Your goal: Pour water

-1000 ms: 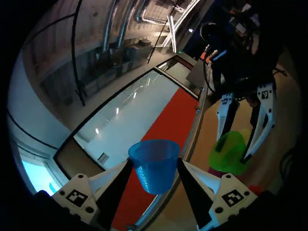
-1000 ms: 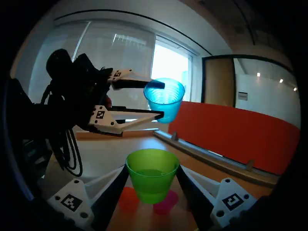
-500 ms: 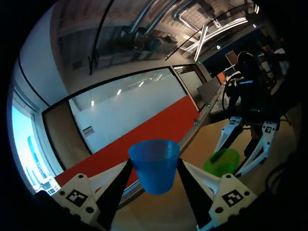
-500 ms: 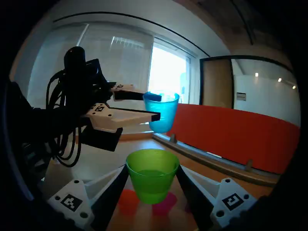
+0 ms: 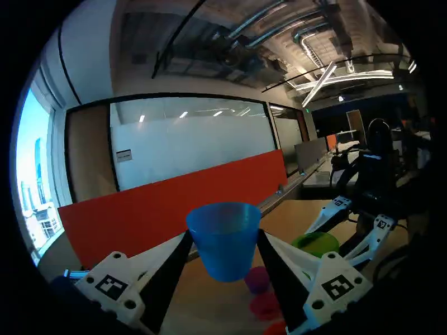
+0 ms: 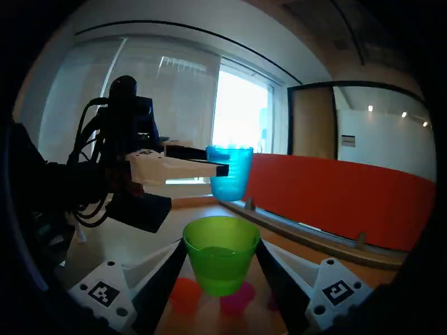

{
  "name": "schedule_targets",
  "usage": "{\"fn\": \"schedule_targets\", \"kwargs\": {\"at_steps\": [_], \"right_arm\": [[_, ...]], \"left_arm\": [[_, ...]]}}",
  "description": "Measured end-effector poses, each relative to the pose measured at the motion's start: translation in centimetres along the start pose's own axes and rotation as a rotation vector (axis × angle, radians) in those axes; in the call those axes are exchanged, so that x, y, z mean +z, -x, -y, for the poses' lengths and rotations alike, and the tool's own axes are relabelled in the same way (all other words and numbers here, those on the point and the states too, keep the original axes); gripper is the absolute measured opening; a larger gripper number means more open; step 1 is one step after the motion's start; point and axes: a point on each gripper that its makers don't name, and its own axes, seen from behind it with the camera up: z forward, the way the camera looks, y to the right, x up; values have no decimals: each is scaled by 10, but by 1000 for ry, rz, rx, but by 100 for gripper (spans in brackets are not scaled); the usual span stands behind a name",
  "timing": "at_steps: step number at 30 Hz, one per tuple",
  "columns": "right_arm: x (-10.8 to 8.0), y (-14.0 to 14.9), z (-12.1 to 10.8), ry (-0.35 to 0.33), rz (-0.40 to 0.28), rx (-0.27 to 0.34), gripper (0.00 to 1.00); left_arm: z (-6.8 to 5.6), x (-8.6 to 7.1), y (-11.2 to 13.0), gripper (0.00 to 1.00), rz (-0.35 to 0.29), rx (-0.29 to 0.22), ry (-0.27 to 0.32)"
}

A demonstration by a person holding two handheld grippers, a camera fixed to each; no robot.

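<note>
My left tool (image 5: 223,233) is clamped on the blue cup (image 5: 224,251), one finger pressing on each side. A second ago this cup was tipped over, with its mouth leaning toward the green cup. Now it stands straight up again, and the room behind it looks level too. So I have rolled my left hand back.

My right tool (image 6: 222,245) is clamped on the green cup (image 6: 220,262) in the same way. That cup has not moved between its fingers. It stands upright and there is water (image 6: 219,250) in it, filling the lower part.

In the right gripper view the blue cup is up high, behind the green cup and a little to the left. They are apart, not touching.

I think the pour is done, or nearly done. I cannot tell if any water is left in the blue cup.

Both cups are in the air above the surface (image 6: 139,237). A small pink cup (image 6: 237,298) and a small red cup (image 6: 184,293) sit on it below the green cup. Next I would likely set the cups down, slowly, so the water does not slosh.
</note>
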Motion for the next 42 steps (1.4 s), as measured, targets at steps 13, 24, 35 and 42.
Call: {"fn": "schedule_targets", "kwargs": {"at_steps": [13,24,35,42], "right_arm": [[-1,-3,-2,5,-8,1,90],[-11,3,-1,-7,23,-1,90],[-26,20,-1,-25,87,10,90],[-34,29,1,-45,117,22,90]], "left_arm": [[-1,-5,10,84,36,-82,26],[-3,-14,38,84,136,-89,43],[-21,-28,72,84,245,-71,93],[-33,-36,82,85,277,-74,125]]}}
